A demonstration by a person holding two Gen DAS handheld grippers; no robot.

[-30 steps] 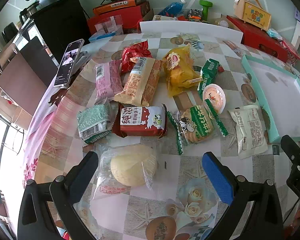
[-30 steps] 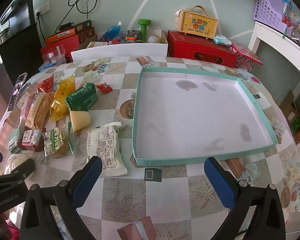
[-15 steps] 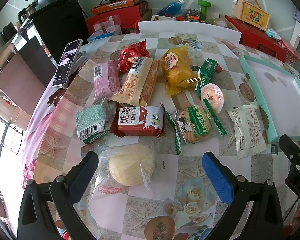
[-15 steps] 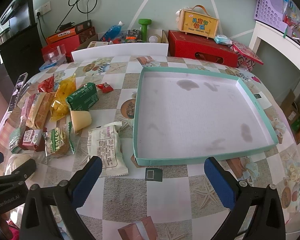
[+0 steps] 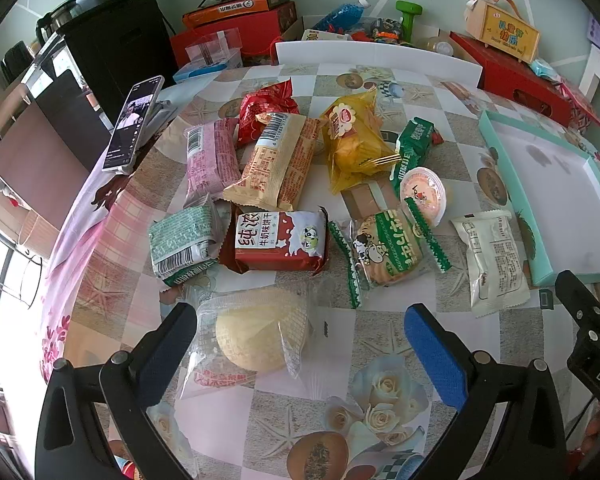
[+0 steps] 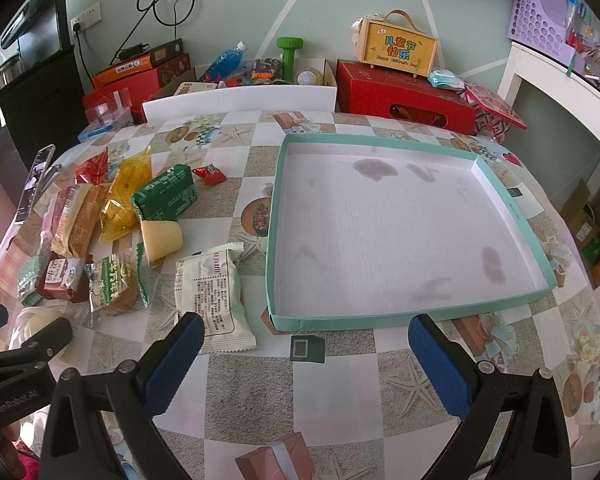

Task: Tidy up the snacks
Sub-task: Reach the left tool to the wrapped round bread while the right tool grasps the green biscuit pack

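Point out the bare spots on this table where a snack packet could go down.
The teal tray holds nothing: its whole floor is free. Bare tablecloth also lies in front of the tray. It is crowded left of the tray, from the white packet to the phone.

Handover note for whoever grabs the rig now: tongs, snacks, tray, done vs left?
Left tongs: open, empty, straddling the clear-bagged round bun on the table.
Right tongs: open, empty, hovering before the teal tray's near edge.
Snacks: all loose on the tablecloth left of the tray; the white packet lies nearest it.
Done: nothing, the tray holds no snacks.
Left: move every snack in, likely the bun first.
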